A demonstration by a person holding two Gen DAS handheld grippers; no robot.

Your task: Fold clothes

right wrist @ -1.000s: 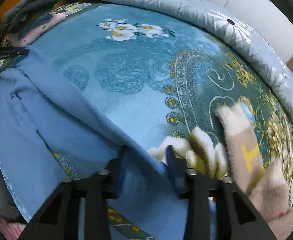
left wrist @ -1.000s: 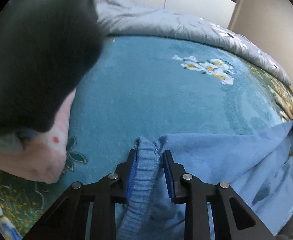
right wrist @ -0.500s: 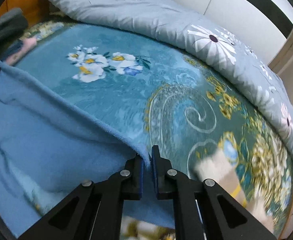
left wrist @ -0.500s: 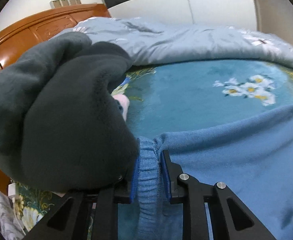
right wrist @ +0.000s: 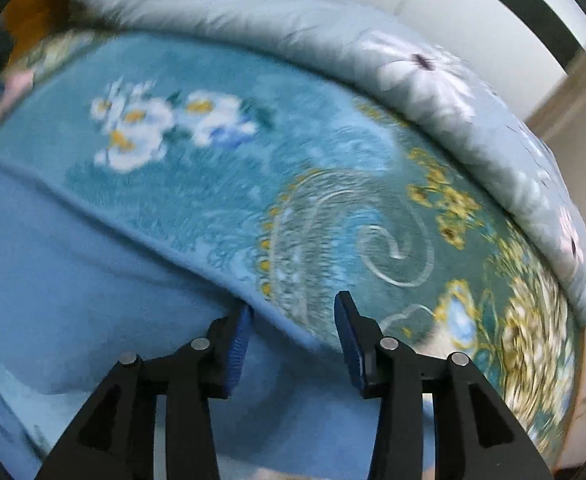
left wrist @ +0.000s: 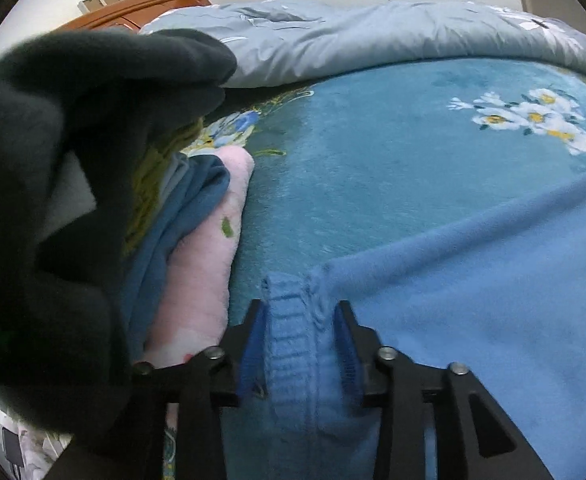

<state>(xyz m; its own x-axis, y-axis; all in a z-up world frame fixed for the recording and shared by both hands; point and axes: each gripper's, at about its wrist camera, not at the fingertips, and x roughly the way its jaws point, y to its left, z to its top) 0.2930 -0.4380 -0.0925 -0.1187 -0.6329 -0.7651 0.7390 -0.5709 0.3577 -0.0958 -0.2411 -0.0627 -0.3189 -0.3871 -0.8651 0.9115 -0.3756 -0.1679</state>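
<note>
right gripper (right wrist: 293,320) has opened over blue garment (right wrist: 73,280).

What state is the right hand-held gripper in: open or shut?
Open. The right hand-held gripper has its jaws standing wide apart over the blue garment's edge, gripping nothing.

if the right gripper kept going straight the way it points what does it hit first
Probably the edge of the blue garment, which crosses between the open right gripper. Past that edge lies the floral blanket. The blur makes depth uncertain.
</note>
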